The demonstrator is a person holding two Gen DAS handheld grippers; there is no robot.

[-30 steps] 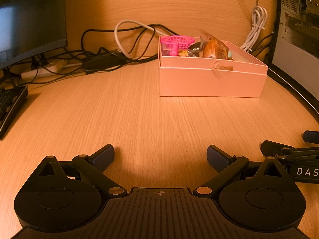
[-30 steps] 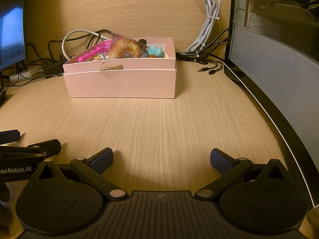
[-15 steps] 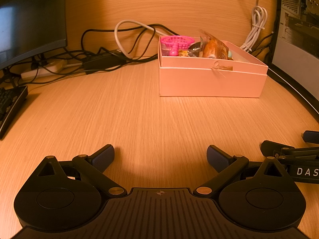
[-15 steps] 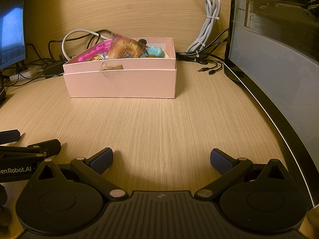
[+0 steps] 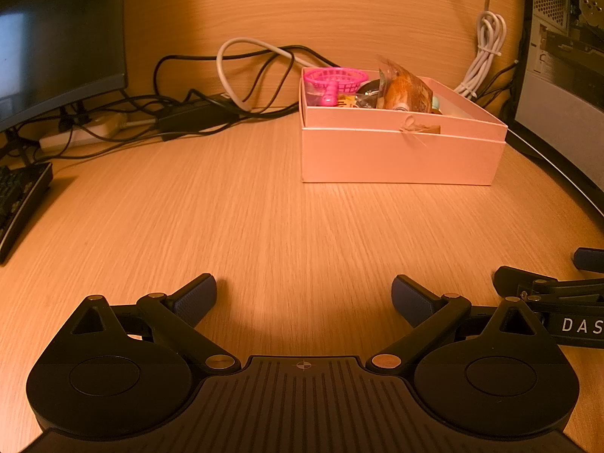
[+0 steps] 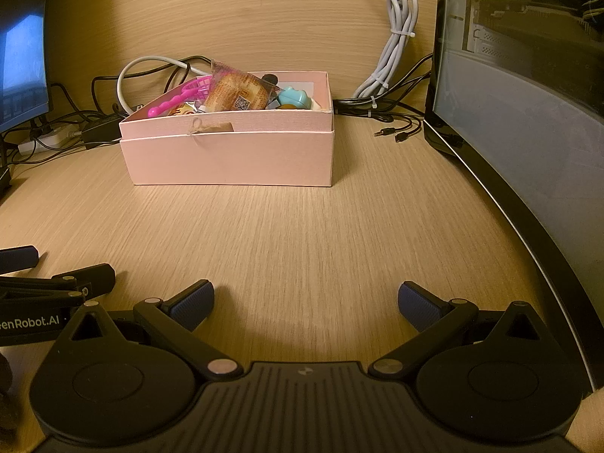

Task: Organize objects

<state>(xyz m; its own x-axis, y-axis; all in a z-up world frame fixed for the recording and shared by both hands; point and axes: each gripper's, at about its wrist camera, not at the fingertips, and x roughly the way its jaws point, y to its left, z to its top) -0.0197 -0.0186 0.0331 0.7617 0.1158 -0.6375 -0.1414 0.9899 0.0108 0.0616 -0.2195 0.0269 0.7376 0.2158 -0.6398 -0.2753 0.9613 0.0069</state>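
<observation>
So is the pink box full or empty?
Not empty. The pink box is open, with a snack packet and pink toy net poking above its rim.

box contents half hidden, edges cropping the rest

the pink box (image 6: pixel 230 158) walls hide the lower parts of the snack packet (image 6: pixel 236 92), the pink toy basket (image 5: pixel 334 79) and the blue toy (image 6: pixel 294 97); a dark round item (image 5: pixel 368 92) behind the packet is too obscured to identify. the monitor (image 5: pixel 56 37) and keyboard (image 5: pixel 19 200) are cut off at the left edge, the computer case (image 6: pixel 528 56) at the right. the right gripper (image 5: pixel 566 302) shows only partly at the frame edge. the print on the packet is too small to read.
</observation>
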